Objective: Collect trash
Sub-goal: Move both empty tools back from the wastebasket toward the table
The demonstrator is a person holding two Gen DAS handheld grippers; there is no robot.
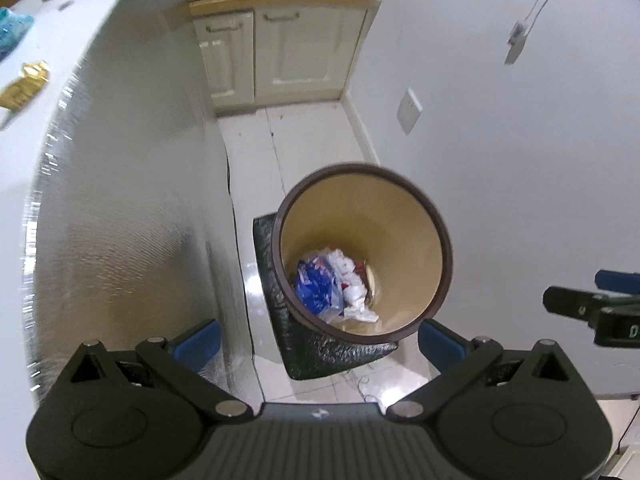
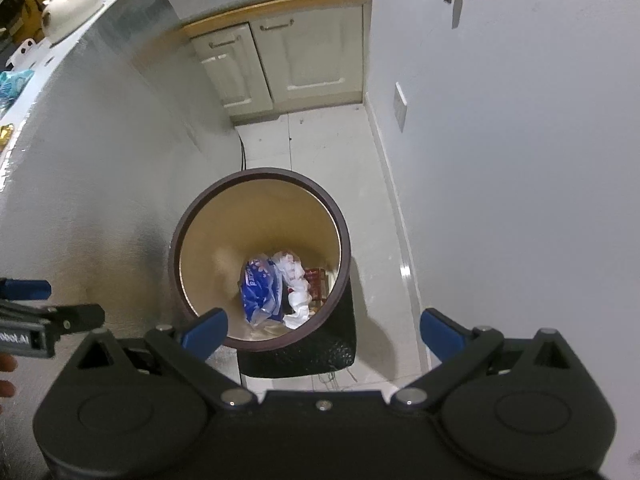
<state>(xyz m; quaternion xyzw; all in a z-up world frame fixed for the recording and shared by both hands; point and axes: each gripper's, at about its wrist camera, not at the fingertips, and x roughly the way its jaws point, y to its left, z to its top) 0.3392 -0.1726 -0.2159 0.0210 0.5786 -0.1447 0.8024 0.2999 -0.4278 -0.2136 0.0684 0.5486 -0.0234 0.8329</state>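
A round trash bin with a dark brown rim (image 1: pixel 436 216) (image 2: pixel 192 216) and tan inside stands on the floor below both grippers. In it lie a blue and white plastic wrapper (image 1: pixel 314 288) (image 2: pixel 258 288), crumpled white paper (image 1: pixel 354 292) (image 2: pixel 296 280) and something red (image 2: pixel 318 278). My left gripper (image 1: pixel 318 340) is open and empty above the bin's near rim. My right gripper (image 2: pixel 324 330) is open and empty above the bin. Each gripper shows at the edge of the other's view: the right gripper (image 1: pixel 592 312), the left gripper (image 2: pixel 44 320).
A silver-sided counter (image 1: pixel 120 200) (image 2: pixel 80 160) stands left of the bin, with a gold wrapper (image 1: pixel 24 84) and a blue packet (image 1: pixel 12 32) on top. A white wall (image 1: pixel 520 160) is on the right. Cream cabinets (image 1: pixel 280 56) (image 2: pixel 288 64) close the far end of the narrow tiled floor.
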